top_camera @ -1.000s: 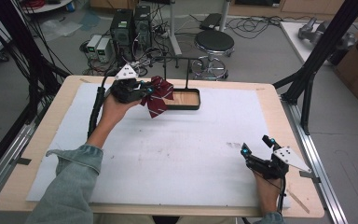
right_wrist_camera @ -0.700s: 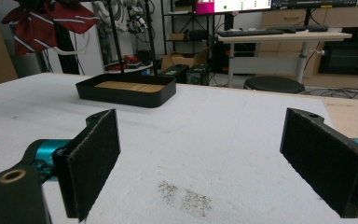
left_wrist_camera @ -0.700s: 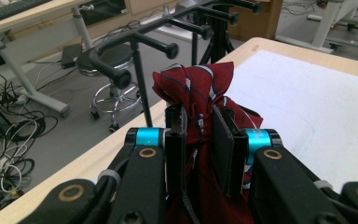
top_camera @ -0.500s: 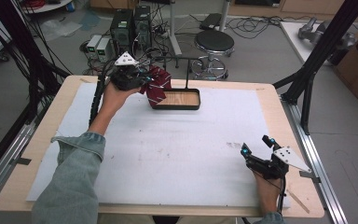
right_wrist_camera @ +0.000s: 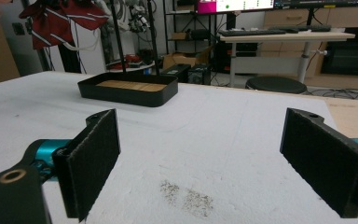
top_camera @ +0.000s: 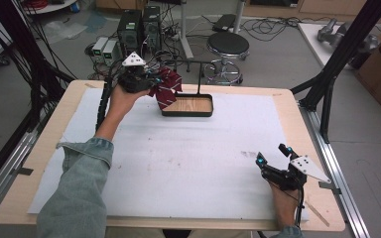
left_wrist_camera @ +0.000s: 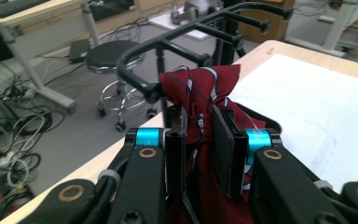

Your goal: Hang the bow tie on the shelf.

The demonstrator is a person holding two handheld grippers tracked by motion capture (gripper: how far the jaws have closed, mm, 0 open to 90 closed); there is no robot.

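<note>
My left tool (left_wrist_camera: pixel 199 133) squeezes a dark red striped cloth tie (left_wrist_camera: pixel 200 93), held up by the black metal rack (left_wrist_camera: pixel 177 35) over its wooden-bottomed black tray (top_camera: pixel 187 105). My right tool (right_wrist_camera: pixel 200 158) rests wide apart, holding nothing, on the white bench (top_camera: pixel 188 163).

even, soft indoor light from overhead, bright on the white surface (top_camera: pixel 193 163), with faint shadows and no hard glare. the high view is slightly soft. in the left gripper view the near fingers (left_wrist_camera: pixel 224 149) blur and the background bends at the edges; the right gripper view is sharp mid-distance.
</note>
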